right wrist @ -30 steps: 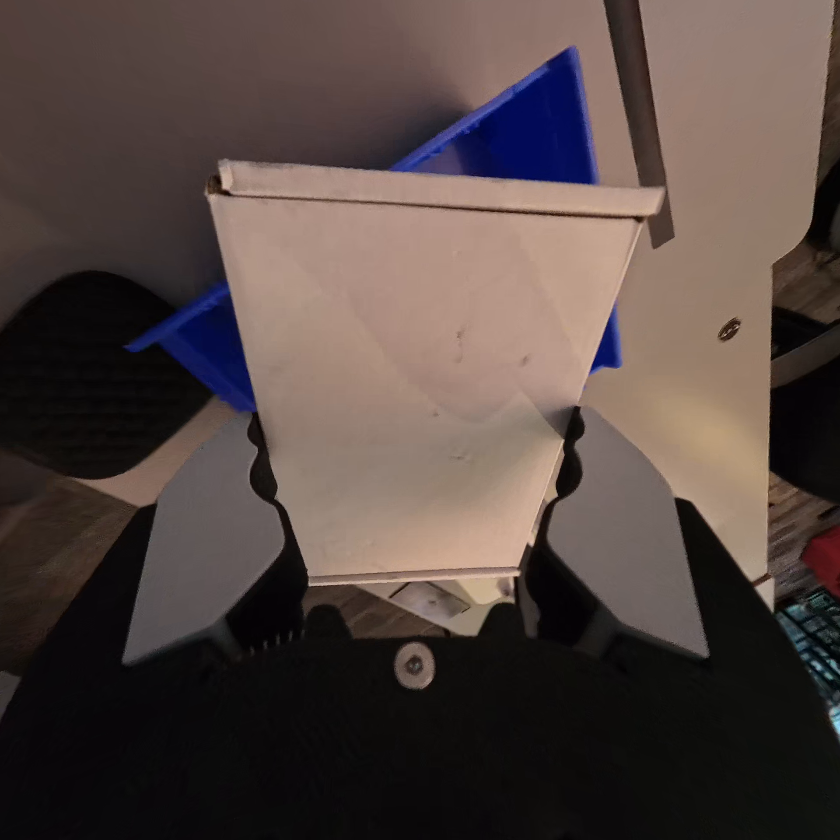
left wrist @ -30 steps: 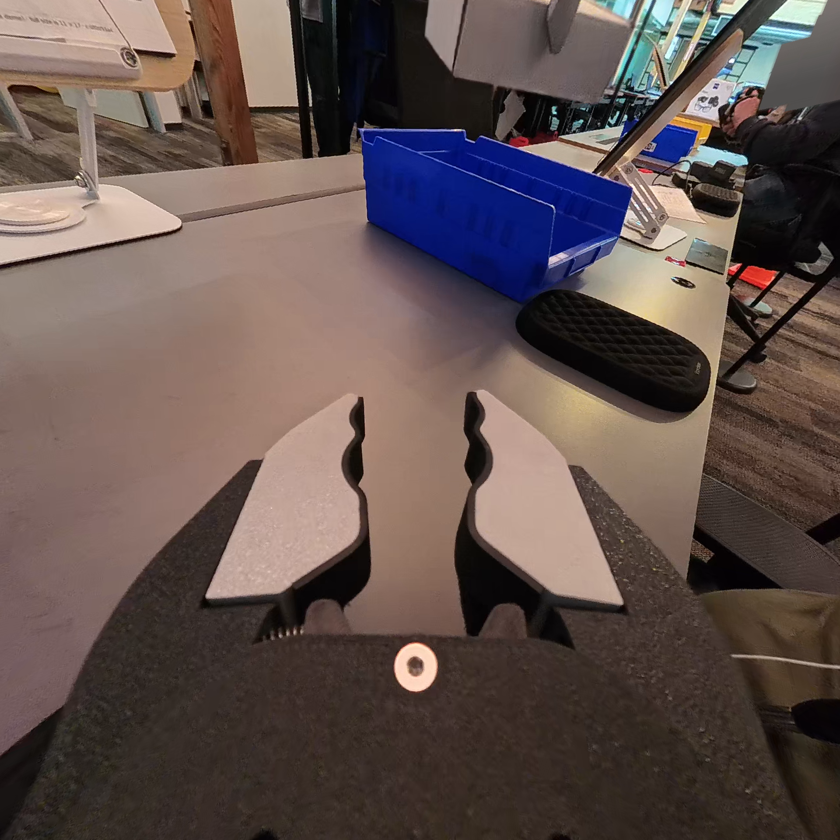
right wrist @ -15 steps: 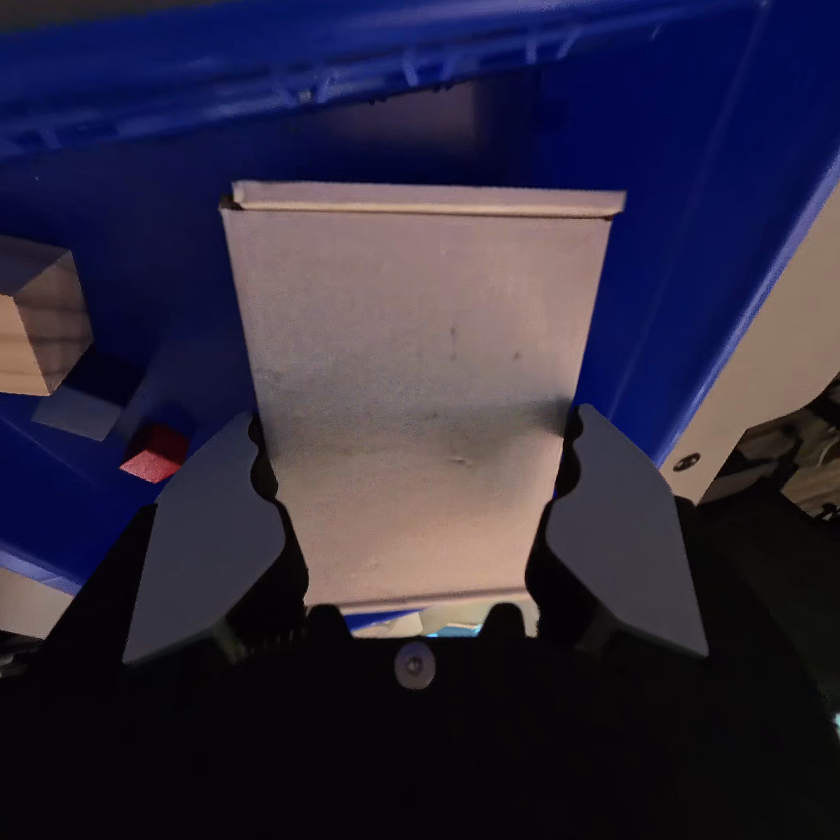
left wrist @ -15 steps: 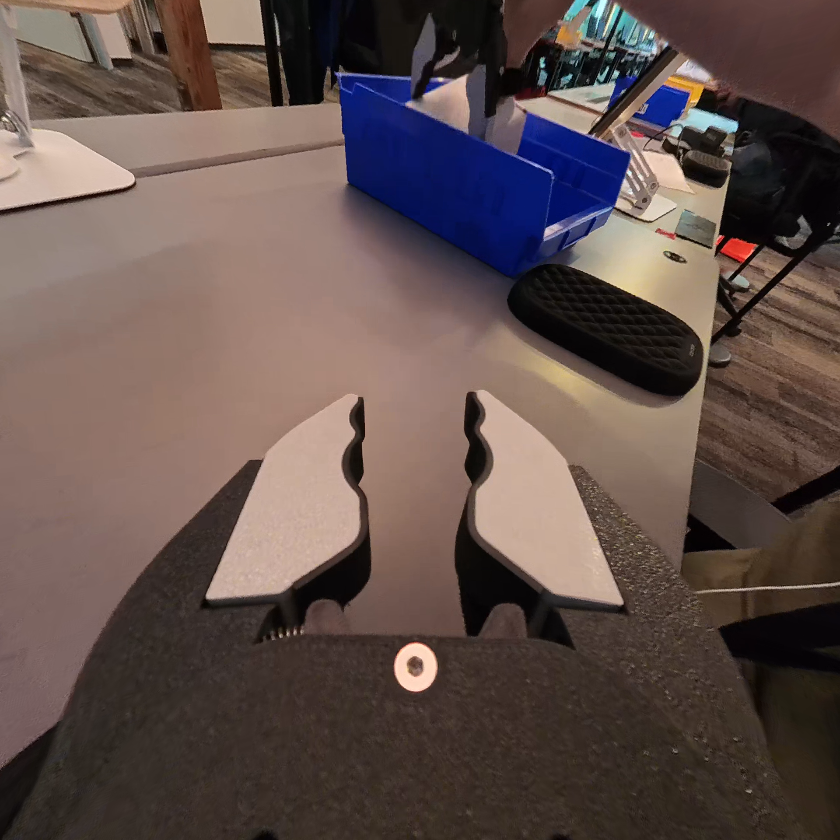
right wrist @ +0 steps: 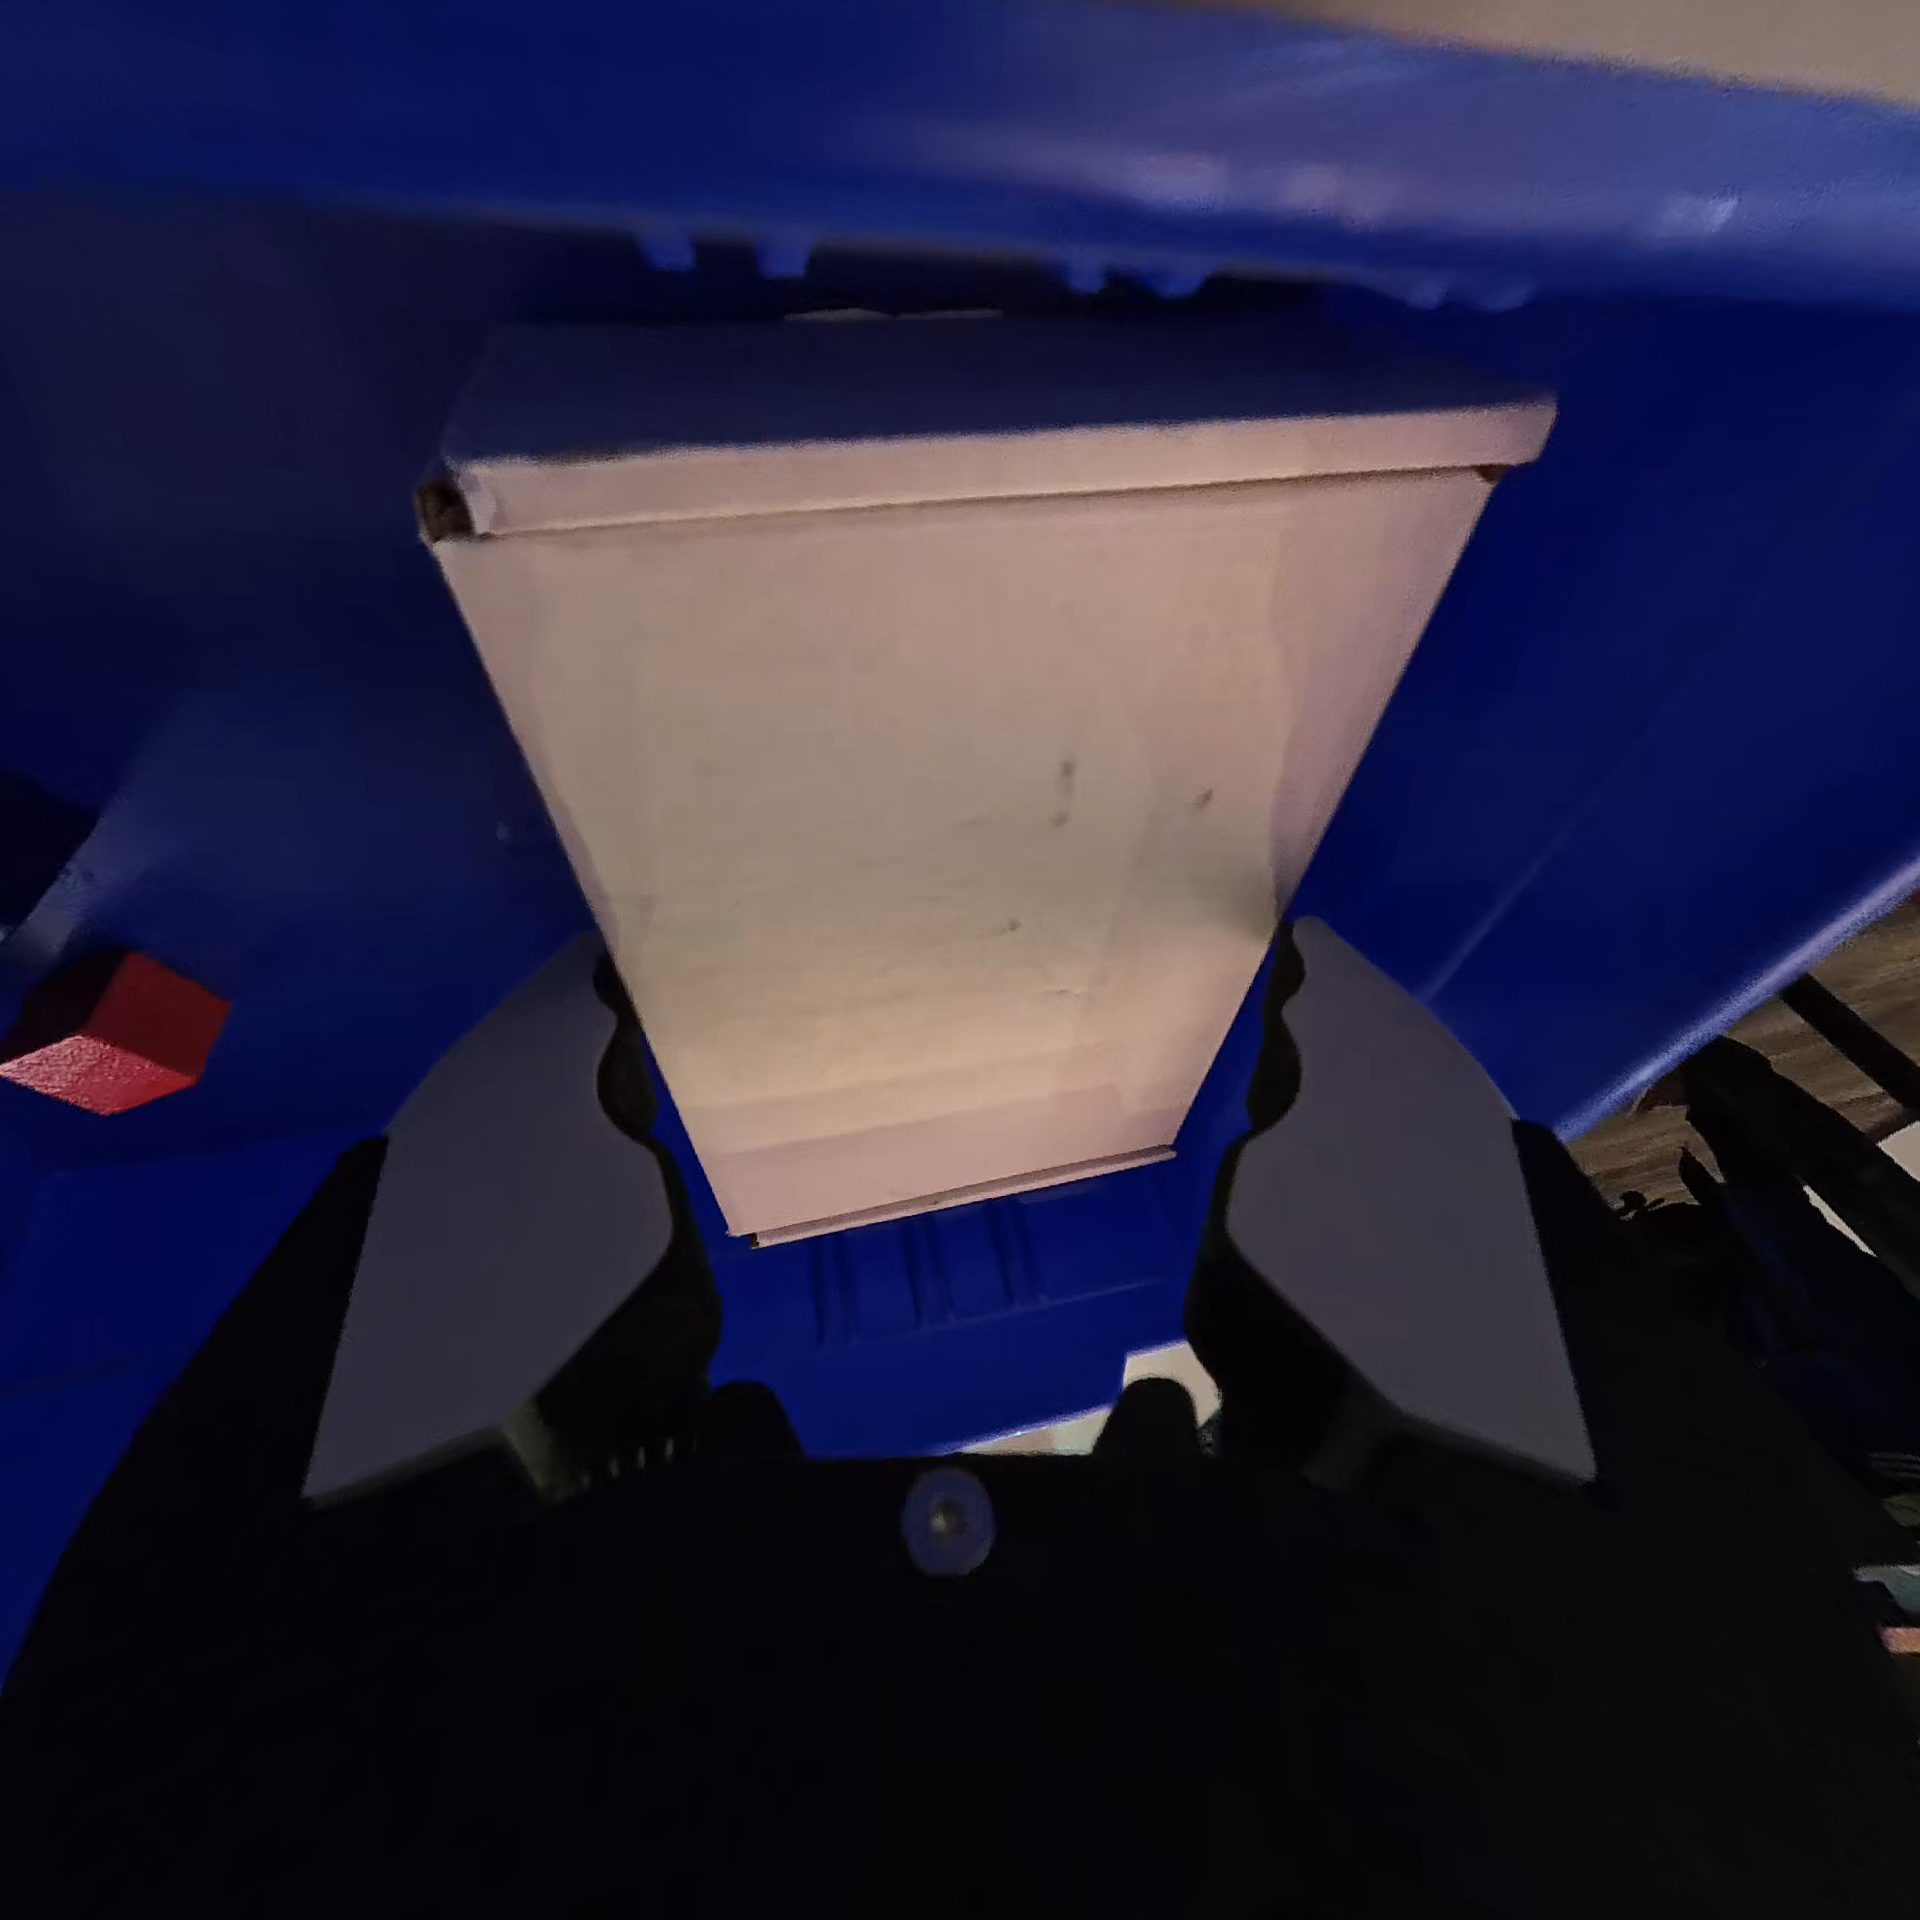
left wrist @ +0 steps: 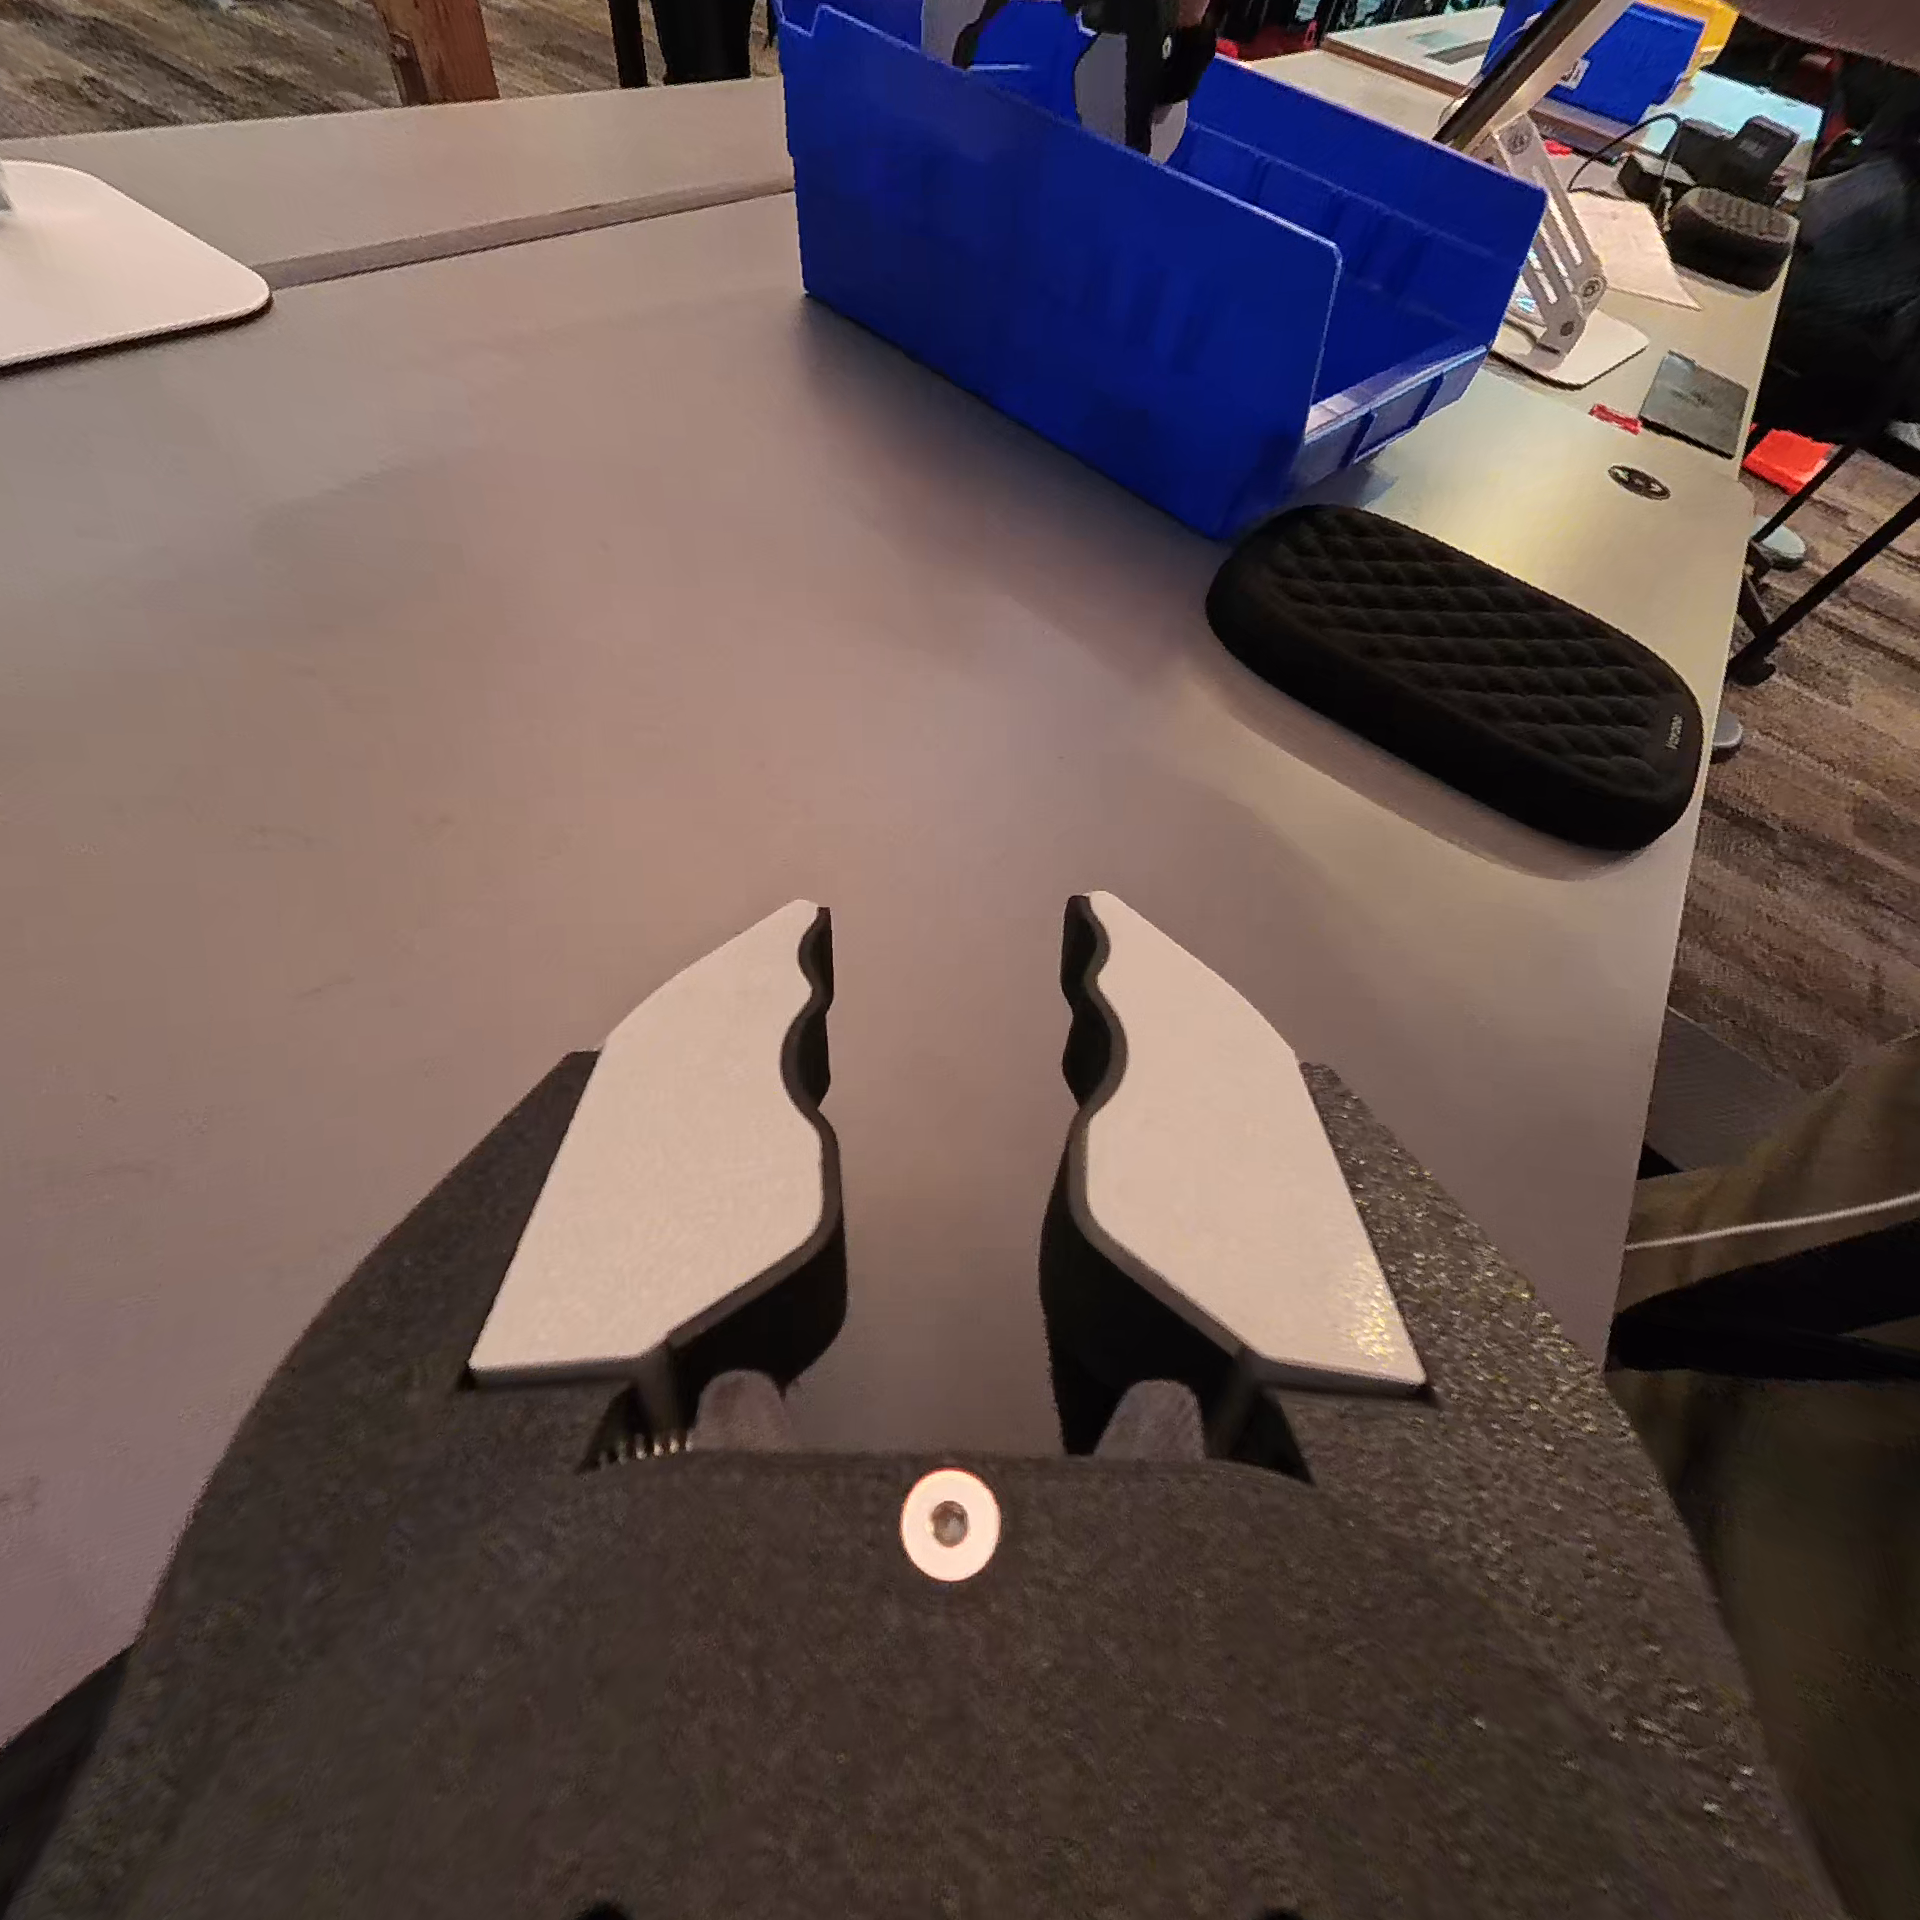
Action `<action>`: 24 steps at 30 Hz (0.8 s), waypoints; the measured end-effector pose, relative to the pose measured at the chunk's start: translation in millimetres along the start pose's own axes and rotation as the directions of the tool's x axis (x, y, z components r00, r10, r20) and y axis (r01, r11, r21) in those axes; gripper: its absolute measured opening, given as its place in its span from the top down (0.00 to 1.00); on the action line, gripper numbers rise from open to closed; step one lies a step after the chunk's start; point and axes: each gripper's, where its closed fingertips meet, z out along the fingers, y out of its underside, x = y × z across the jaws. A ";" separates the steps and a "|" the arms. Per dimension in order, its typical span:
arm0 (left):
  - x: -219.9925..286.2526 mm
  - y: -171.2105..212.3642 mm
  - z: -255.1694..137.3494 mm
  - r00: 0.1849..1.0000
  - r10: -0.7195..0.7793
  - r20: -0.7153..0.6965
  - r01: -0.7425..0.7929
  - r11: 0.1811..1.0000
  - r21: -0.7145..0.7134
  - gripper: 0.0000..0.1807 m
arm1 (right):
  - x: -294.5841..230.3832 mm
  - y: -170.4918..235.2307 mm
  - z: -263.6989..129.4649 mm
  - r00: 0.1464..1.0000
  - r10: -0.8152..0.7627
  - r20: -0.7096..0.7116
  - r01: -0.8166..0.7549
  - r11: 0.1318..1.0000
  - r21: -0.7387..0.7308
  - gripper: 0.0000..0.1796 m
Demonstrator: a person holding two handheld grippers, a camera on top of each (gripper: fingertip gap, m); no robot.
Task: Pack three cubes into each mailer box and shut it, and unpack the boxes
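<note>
My right gripper (right wrist: 945,945) reaches down into the blue bin (right wrist: 1558,727) and is shut on a closed white mailer box (right wrist: 956,727). Only the fingertips (right wrist: 582,997) touch the box's sides. Farther back, blue shows between the fingers and the box. The box's far end is by the bin wall. A red cube (right wrist: 109,1034) lies on the bin floor to the left. My left gripper (left wrist: 948,914) is open and empty, low over the grey table (left wrist: 520,623). The bin (left wrist: 1091,281) stands ahead of it, with the right gripper (left wrist: 1117,94) dipping into it.
A black wrist rest (left wrist: 1455,665) lies near the table's right edge, just in front of the bin. A white stand base (left wrist: 104,270) sits at the far left. A metal tablet stand (left wrist: 1558,281) is behind the bin. A chair and floor lie beyond the right edge. Spacing between my two grippers at the tips: around 45 cm. My right gripper is the nearer one to the red cube (right wrist: 109,1034): about 9 cm, against 40 cm.
The right gripper carried the box from above the bin down inside it. The box now sits farther forward between the fingers. The left gripper moved slightly closer to the bin and stayed open.
</note>
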 end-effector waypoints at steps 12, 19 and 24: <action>-45.1 -84.8 -110.3 0.970 0.086 0.227 -0.118 0.984 0.131 0.67 | 15.9 -56.5 -239.7 0.782 0.475 -0.404 -0.101 0.735 0.670 0.41; -227.8 -96.1 -178.2 0.705 0.625 0.335 -0.430 0.753 -0.499 0.58 | -61.7 -135.0 -360.2 0.738 0.585 -0.336 0.150 0.343 0.927 0.54; -287.5 -45.6 -149.0 0.750 0.660 0.027 -0.438 0.527 -0.728 0.50 | -80.5 -183.0 -352.7 0.847 0.484 -0.220 0.113 0.240 0.964 0.53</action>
